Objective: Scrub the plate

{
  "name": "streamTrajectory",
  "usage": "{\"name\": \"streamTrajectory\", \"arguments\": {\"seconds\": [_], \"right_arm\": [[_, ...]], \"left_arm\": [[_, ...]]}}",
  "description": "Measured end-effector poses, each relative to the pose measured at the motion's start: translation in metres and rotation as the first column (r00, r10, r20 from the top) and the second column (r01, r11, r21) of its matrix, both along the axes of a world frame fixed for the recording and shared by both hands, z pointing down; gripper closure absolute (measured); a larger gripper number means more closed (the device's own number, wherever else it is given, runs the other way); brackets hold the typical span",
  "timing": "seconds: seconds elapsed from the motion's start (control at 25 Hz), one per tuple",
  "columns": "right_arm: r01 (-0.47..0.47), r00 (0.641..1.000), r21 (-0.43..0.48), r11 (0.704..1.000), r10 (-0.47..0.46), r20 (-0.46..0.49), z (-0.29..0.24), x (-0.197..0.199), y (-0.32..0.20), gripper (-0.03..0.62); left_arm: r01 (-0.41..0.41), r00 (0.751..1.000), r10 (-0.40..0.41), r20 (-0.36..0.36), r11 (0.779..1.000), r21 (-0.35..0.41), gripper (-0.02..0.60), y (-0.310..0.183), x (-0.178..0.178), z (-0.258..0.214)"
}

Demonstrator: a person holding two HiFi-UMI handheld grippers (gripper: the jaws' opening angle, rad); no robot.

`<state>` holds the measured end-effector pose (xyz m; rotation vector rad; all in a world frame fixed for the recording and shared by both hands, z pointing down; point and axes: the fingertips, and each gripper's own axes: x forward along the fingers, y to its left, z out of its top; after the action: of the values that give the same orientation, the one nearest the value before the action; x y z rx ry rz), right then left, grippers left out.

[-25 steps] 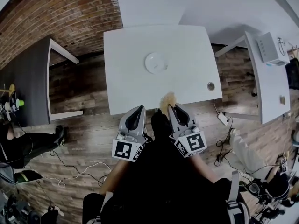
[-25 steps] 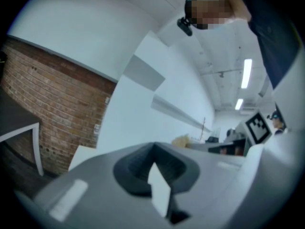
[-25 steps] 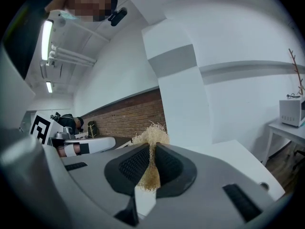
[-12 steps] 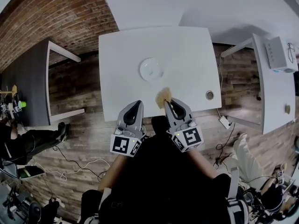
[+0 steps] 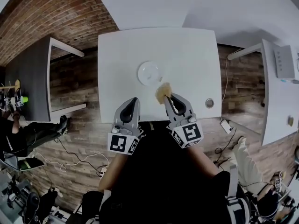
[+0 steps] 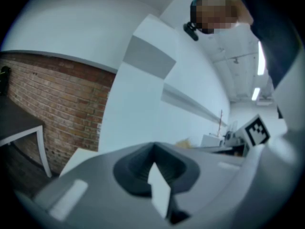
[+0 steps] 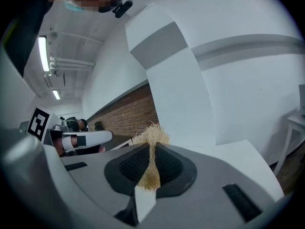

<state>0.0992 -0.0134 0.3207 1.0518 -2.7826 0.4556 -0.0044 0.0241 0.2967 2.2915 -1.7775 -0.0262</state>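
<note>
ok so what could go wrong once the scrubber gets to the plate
The plate lies unheld on the table with the left gripper shut and away from it, so scrubbing could shove it around. The right gripper pinches only a thin part of the scrubber, which may pull free under pressure.

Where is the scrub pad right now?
In the head view, the tan scrub pad is clamped in the right gripper's jaws, over the near part of the white table, just right of and nearer than the plate.
</note>
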Motion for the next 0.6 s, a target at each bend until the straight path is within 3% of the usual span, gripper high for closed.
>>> {"name": "streamTrajectory", "arguments": {"seconds": [0.6], "right_arm": [[-0.041,0.995,-0.124,0.991,0.029,-0.097,0.070,-0.016,-0.054,0.559]], "left_arm": [[0.006,0.999,-0.009,-0.043,0.997,-0.079,0.580,-0.053,-0.024,0.044]]}}
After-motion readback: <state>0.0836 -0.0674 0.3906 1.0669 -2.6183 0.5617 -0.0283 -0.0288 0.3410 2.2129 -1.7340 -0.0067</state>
